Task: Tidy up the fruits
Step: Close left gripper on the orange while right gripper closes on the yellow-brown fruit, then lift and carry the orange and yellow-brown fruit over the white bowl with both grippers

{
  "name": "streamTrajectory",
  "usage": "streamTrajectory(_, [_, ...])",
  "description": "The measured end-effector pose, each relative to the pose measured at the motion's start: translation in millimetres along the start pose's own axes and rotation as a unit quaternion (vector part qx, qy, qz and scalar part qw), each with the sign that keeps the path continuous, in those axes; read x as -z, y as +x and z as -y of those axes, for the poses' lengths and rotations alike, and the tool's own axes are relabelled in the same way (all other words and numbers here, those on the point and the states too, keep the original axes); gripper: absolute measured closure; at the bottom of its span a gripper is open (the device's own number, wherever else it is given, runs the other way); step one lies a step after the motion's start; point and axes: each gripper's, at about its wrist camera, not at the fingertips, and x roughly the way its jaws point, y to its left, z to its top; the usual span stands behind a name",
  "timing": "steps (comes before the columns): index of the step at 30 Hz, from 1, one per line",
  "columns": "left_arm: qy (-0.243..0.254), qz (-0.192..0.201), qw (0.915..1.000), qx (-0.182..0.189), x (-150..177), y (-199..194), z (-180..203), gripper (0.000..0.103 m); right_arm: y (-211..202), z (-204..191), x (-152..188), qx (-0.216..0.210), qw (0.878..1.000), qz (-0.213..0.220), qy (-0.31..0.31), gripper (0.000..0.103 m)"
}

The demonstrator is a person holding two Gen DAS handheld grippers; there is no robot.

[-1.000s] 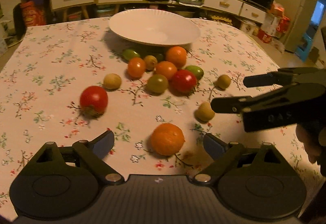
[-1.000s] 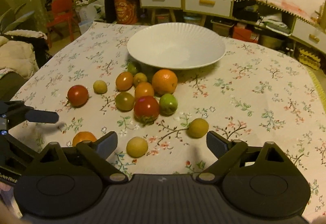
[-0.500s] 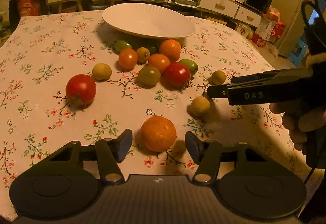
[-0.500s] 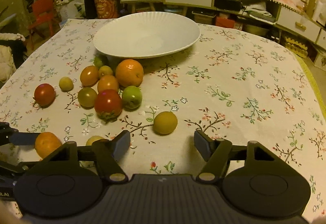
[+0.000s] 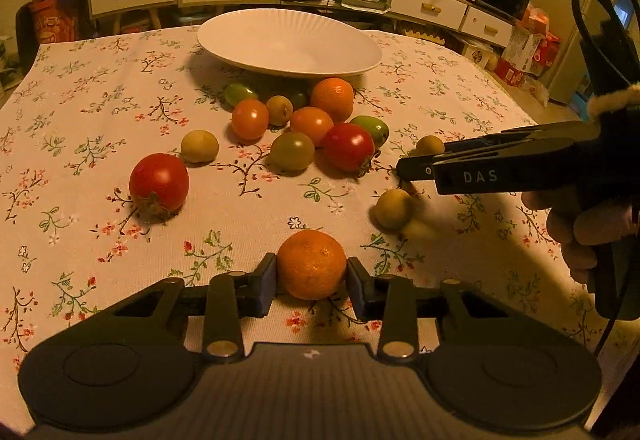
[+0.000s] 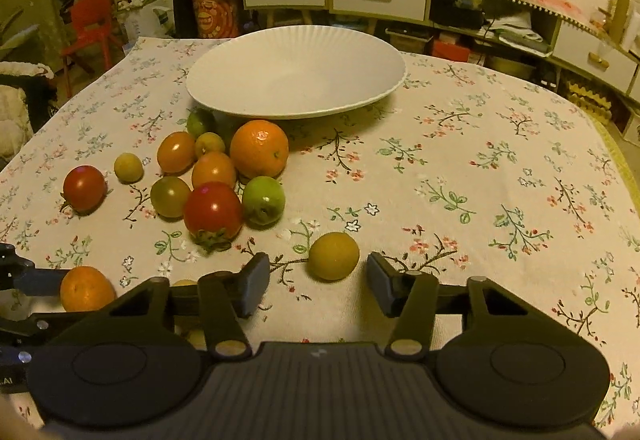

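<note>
My left gripper [image 5: 311,280] is shut on a small orange [image 5: 311,269] that rests on the floral tablecloth; it also shows in the right wrist view [image 6: 86,289]. My right gripper [image 6: 316,282] is open, its pads either side of a small yellow-brown fruit [image 6: 334,256] without touching it. The white plate [image 5: 240,40] stands empty at the back, also in the right wrist view [image 6: 224,80]. A cluster of tomatoes, a large orange [image 6: 259,149] and green fruits [image 6: 263,200] lies in front of the plate.
A lone red tomato [image 5: 159,182] and a yellow fruit [image 5: 199,146] lie left of the cluster. Another yellow fruit [image 5: 393,209] lies under the right gripper's fingers [image 5: 460,170]. Drawers and shelves stand behind the table.
My left gripper moved forward and closed on the small orange. My right gripper moved forward and narrowed around the yellow-brown fruit, still open.
</note>
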Motion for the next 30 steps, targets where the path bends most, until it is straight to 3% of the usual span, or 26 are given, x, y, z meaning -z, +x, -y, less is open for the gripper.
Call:
streamTrajectory(5, [0.0,-0.001,1.0,-0.001,-0.8,0.3,0.6,0.079,0.6,1.2,-3.5,-0.002,1.0,0.001,0.004,0.069])
streamTrajectory(7, [-0.001,-0.001,1.0,-0.001,-1.4,0.5,0.4,0.079,0.7,2.6,-5.4,-0.002,1.0,0.0,0.008,0.079])
streamTrajectory(23, [-0.018,0.017,0.9996,-0.011,-28.0,2.2,1.9,0.079,-4.9,-1.3,-18.5,-0.016,1.0,0.006,0.023,0.079])
streamTrajectory(30, [-0.01,0.041,0.999,-0.017,-49.1,2.3,10.7,0.079,-6.4,3.0,-38.6,-0.059,0.997,0.019,0.047,0.079])
